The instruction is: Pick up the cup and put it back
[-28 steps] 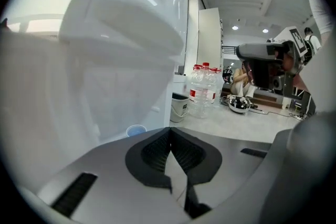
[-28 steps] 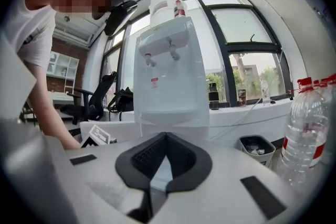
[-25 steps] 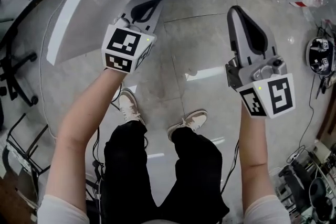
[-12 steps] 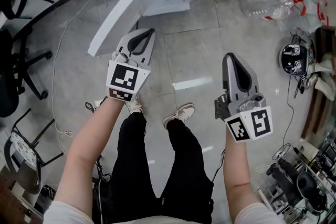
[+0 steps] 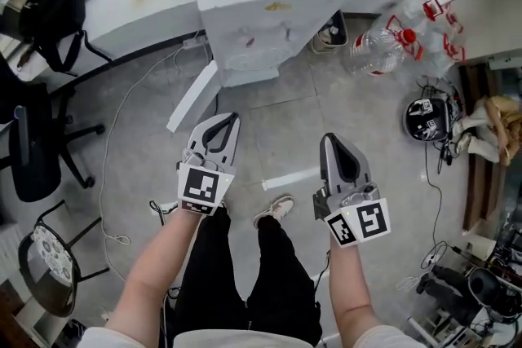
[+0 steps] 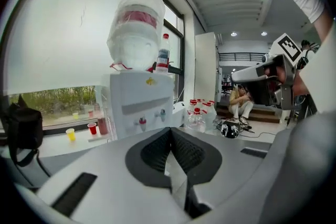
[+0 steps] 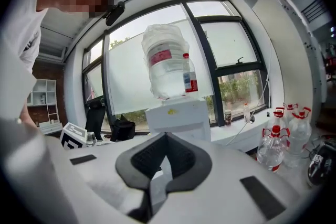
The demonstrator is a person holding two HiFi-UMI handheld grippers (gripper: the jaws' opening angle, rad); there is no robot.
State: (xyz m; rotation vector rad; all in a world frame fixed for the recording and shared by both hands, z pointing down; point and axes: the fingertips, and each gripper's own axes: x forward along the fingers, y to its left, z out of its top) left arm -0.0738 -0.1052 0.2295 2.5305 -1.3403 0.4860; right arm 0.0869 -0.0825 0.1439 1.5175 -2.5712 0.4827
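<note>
left hand-held gripper point(image 5: 230, 120) closed and empty, right hand-held gripper point(image 5: 329, 141) closed and empty, water dispenser point(image 5: 253, 20) ahead

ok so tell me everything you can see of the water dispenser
The water dispenser is a white boxy cabinet, plastic by the look, standing upright on the grey floor by the window ledge. A big upturned bottle with a red label sits on top, wrapped in clear film, and a small red-capped bottle stands beside it. The front has a small yellow mark and, lower down, a red tap and a blue tap.
</note>
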